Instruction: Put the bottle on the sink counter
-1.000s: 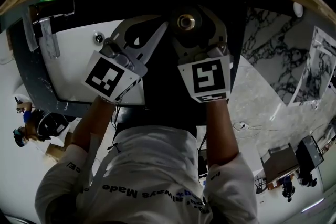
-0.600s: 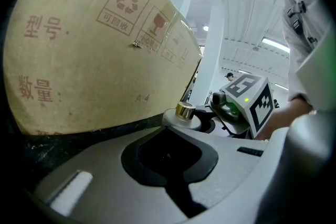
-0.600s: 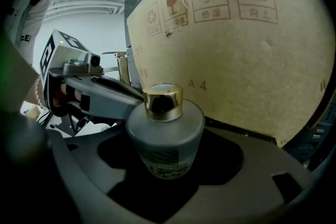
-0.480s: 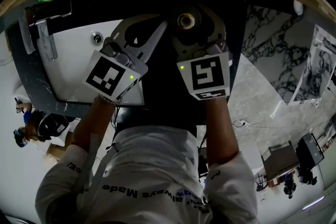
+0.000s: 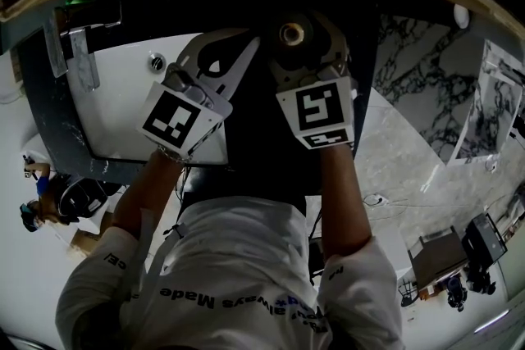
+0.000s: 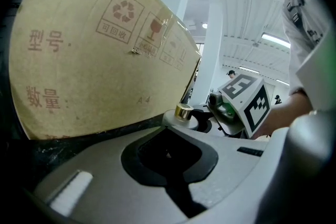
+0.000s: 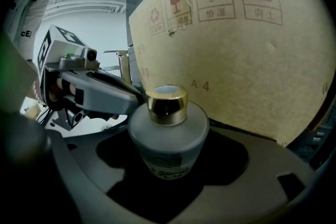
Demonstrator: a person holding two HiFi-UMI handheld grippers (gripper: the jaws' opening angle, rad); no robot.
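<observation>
One bottle (image 7: 167, 136) of frosted glass with a gold cap is seen pinched between the jaws of the right gripper (image 5: 294, 43), which are closed against its rounded body; the bottle is held upright, and whether its base touches anything cannot be told. In the head view it is found over a dark stretch of bench (image 5: 246, 135), just to the right of one white sink basin (image 5: 115, 106), in whose wall a single round metal fitting (image 5: 155, 61) is set. The jaws of the left gripper (image 6: 176, 126) are pressed together with nothing between them, and their tips are pointed toward the bottle, whose gold cap is seen just beyond them in the left gripper view. The two grippers are held side by side, close together, the left one angled in toward the right. Two marker cubes are counted, one on each gripper: the left cube (image 5: 180, 119) is tilted, and the right cube (image 5: 320, 115) is turned nearly square to the head camera. One cardboard box (image 7: 247, 55), printed with handling symbols and the mark "A4", is stood directly behind the bottle and fills much of both gripper views. Marble-patterned surfaces (image 5: 418, 70) are seen to the right of the bench.
</observation>
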